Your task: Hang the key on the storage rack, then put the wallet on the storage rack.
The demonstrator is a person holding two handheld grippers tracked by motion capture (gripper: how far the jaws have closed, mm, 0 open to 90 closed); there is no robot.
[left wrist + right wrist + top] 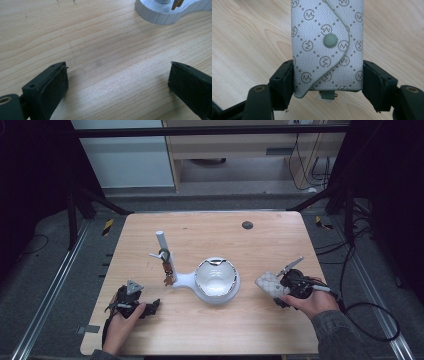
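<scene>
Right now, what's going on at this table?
A person works at a wooden table with a gripper in each hand. The right gripper is clamped on the sides of a grey patterned key pouch with a snap flap, held near the table's right side. The left gripper rests open near the front left, holding nothing. Between them stands a white stand with a post, keys hanging from it, and a round dish.

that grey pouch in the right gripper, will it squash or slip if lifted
The pouch looks like soft quilted fabric with a snap flap, so it will probably give a little under the jaws. The woven texture should grip the right gripper pads rather than slide. It looks light, and its flat shape is unlikely to roll.
</scene>
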